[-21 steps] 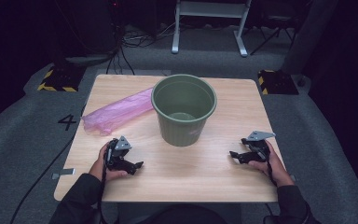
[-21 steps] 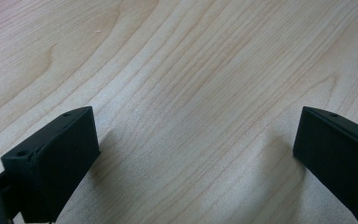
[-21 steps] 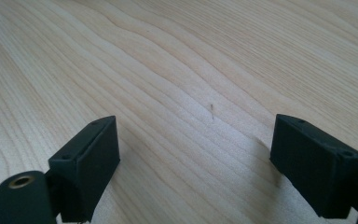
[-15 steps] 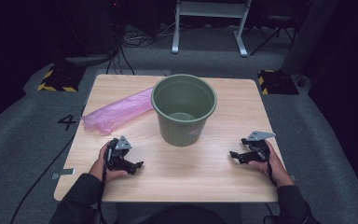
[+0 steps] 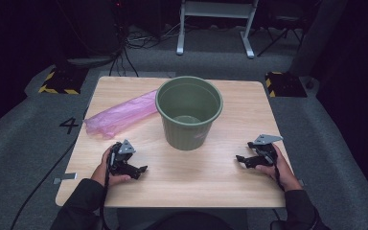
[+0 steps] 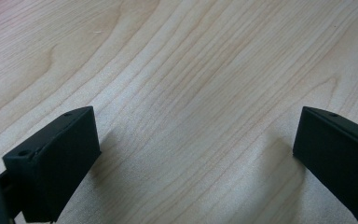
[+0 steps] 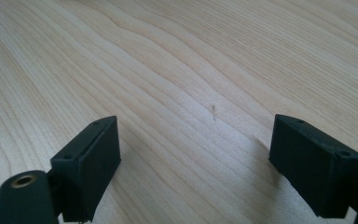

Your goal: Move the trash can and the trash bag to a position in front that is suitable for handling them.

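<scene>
A square light-wood table [image 5: 211, 184] with rounded corners stands on grey carpet. A dark green plastic bucket [image 5: 189, 112] sits upright near its middle; just left of it lies a crumpled pink plastic bag [image 5: 120, 112], possibly touching the bucket.

Bright table [image 5: 211, 187], dark surroundings — soft, shadowed close-ups

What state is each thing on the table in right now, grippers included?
Green bucket: upright near the table's middle, nothing visible inside.
Pink bag: lying flat, rolled or folded long, one end by the bucket's left side.
Left gripper: open, nothing between its jaws, low over bare wood.
Right gripper: open, nothing between its jaws, low over bare wood.
Table: bare wood along its near side.
</scene>
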Available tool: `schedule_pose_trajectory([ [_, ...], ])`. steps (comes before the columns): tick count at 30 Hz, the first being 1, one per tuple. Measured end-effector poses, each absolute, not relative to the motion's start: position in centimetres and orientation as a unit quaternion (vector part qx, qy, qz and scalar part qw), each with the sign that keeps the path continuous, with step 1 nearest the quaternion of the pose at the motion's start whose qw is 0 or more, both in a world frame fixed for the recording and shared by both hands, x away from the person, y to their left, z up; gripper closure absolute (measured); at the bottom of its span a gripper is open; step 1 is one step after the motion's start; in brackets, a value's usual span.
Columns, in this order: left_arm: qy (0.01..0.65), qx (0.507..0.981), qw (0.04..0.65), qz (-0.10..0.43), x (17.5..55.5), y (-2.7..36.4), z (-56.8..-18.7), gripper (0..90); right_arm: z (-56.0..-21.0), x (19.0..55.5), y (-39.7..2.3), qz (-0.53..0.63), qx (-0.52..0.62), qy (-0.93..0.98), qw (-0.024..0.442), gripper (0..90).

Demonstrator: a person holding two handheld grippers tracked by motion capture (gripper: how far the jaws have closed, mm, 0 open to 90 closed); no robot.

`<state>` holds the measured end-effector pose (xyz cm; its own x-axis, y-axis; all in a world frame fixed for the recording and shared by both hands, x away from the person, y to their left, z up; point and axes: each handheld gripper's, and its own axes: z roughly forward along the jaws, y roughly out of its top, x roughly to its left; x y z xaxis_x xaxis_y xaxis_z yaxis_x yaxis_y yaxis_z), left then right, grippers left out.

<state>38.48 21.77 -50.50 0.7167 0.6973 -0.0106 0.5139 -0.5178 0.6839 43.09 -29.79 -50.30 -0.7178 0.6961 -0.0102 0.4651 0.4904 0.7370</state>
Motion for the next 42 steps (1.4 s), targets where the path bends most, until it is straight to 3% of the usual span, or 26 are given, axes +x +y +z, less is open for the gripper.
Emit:
schedule_pose_trajectory([
  [21, 0.352, 0.861, 0.342, 0.134, 38.5, 21.8, -50.5, 0.3, -48.6, 42.9, -30.0, 0.412, 0.329, 0.839, 0.134, 24.7],
  [42, 0.351, 0.861, 0.343, 0.135, 38.9, 21.3, -50.5, 0.3, -48.1, 42.9, -29.1, 0.392, 0.312, 0.851, 0.157, 20.2],
])
